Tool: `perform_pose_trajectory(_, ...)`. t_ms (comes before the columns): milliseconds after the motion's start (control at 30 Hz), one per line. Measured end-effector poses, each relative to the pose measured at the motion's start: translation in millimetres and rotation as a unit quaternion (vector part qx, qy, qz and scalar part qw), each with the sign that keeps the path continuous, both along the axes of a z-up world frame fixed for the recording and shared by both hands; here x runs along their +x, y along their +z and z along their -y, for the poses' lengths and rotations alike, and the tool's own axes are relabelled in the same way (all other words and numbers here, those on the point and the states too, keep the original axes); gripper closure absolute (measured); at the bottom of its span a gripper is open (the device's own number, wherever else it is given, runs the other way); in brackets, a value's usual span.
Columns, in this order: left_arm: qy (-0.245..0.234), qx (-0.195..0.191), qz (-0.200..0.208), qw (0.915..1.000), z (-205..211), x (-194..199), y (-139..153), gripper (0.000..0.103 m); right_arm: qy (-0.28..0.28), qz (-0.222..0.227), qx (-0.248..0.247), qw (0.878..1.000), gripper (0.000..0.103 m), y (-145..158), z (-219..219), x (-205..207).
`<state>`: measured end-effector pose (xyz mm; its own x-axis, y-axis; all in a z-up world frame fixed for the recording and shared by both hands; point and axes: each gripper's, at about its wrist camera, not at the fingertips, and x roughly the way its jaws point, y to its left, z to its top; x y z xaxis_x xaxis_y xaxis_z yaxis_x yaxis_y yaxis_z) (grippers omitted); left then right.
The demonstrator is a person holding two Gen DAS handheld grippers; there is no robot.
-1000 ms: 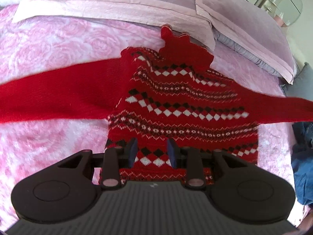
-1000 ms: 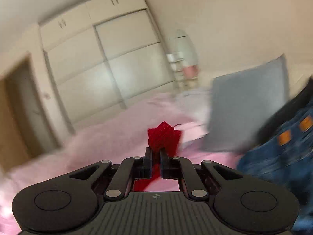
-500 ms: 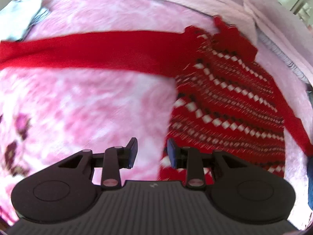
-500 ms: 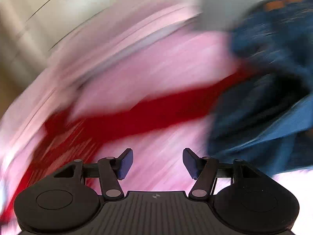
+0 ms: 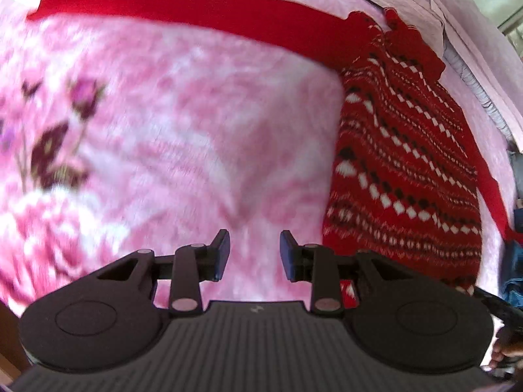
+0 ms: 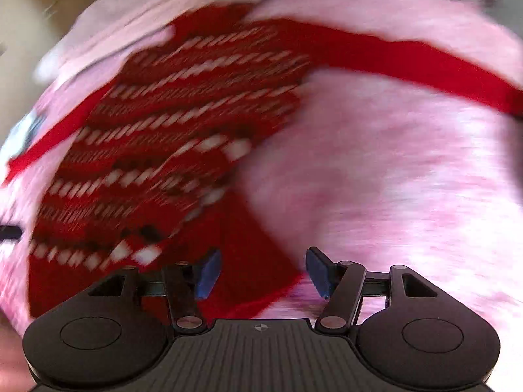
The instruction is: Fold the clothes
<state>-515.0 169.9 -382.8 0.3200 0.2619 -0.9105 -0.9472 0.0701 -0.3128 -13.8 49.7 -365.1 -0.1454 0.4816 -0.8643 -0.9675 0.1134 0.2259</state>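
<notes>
A red knit sweater (image 5: 408, 170) with white and black diamond bands lies flat on the bed, its plain red sleeve (image 5: 196, 9) stretched out to the left. My left gripper (image 5: 255, 254) hovers open over bare blanket just left of the sweater's hem, with nothing between its fingers. The right wrist view is blurred. It shows the sweater (image 6: 170, 137) at upper left and the other sleeve (image 6: 408, 62) running right. My right gripper (image 6: 261, 271) is above the plain red hem corner. Its jaws are apart and closing, and the pads do not press the fabric.
A pink rose-patterned blanket (image 5: 163, 130) covers the bed. Pale pink pillows (image 5: 441, 0) line the far edge. Blue denim (image 5: 513, 271) lies at the right border beside the sweater's hem.
My left gripper slid left, off the sweater body and over the blanket. My right gripper let go of the red sleeve end, opened, and swung down to the sweater's hem.
</notes>
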Motion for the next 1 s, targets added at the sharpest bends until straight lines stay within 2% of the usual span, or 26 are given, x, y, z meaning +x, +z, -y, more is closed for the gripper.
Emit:
perform_pose_trajectory(33,-0.003,-0.002,0.005,1.0,3,-3,-2,0.076,0.029,0.014,-0.004,0.999,0.071,-3,-4,-11)
perform_pose_trajectory(67,-0.007,-0.003,0.008,0.9999,6,-5,-3,0.076,0.055,0.024,-0.008,0.998,0.098,-6,-8,-23)
perform_pose_trajectory(100,-0.012,-0.004,0.011,0.9999,8,-7,-4,0.076,0.059,0.014,-0.014,0.998,0.098,-3,-8,-31)
perform_pose_trajectory(167,-0.023,-0.009,0.025,0.9994,12,-9,-7,0.076,0.031,-0.036,-0.013,0.999,0.099,10,2,-36)
perform_pose_trajectory(267,-0.043,-0.025,0.059,0.9971,20,-9,-13,0.074,-0.092,-0.052,-0.02,0.994,0.099,30,39,-17)
perform_pose_trajectory(300,-0.051,-0.031,0.068,0.9959,23,-6,-15,0.074,-0.159,-0.04,-0.04,0.986,0.099,27,56,-2)
perform_pose_trajectory(333,-0.059,-0.035,0.076,0.9947,27,-2,-18,0.074,-0.225,-0.028,-0.06,0.972,0.099,25,73,13)
perform_pose_trajectory(400,-0.076,-0.041,0.094,0.9918,35,10,-23,0.074,-0.349,-0.008,-0.095,0.932,0.099,20,106,42)
perform_pose_trajectory(467,-0.085,-0.043,0.11,0.9894,41,19,-26,0.072,-0.409,-0.029,-0.092,0.907,0.099,16,119,57)
perform_pose_trajectory(567,-0.081,-0.037,0.127,0.9878,48,28,-31,0.062,-0.409,-0.042,-0.069,0.909,0.098,21,112,54)
perform_pose_trajectory(633,-0.078,-0.027,0.139,0.9869,52,34,-34,0.043,-0.393,-0.032,-0.08,0.916,0.098,18,108,48)
perform_pose_trajectory(667,-0.078,-0.025,0.145,0.9861,53,37,-34,0.038,-0.391,-0.035,-0.085,0.916,0.098,14,109,46)
perform_pose_trajectory(700,-0.081,-0.022,0.151,0.985,54,42,-34,0.038,-0.39,-0.038,-0.089,0.916,0.098,11,110,43)
perform_pose_trajectory(733,-0.088,-0.023,0.159,0.9831,53,47,-34,0.049,-0.388,-0.041,-0.093,0.916,0.098,9,111,41)
perform_pose_trajectory(767,-0.1,-0.028,0.173,0.9794,52,52,-34,0.069,-0.384,-0.042,-0.09,0.918,0.098,9,111,40)
perform_pose_trajectory(800,-0.113,-0.037,0.188,0.9749,50,59,-35,0.096,-0.375,-0.047,-0.09,0.921,0.098,10,110,39)
perform_pose_trajectory(833,-0.123,-0.044,0.193,0.9726,48,66,-35,0.098,-0.366,-0.051,-0.09,0.925,0.098,13,109,37)
perform_pose_trajectory(900,-0.139,-0.023,0.196,0.9704,42,70,-15,0.099,-0.347,-0.057,-0.086,0.932,0.098,22,109,34)
perform_pose_trajectory(1000,-0.145,0.029,0.227,0.9627,32,50,46,0.099,-0.318,-0.065,-0.075,0.943,0.098,42,112,30)
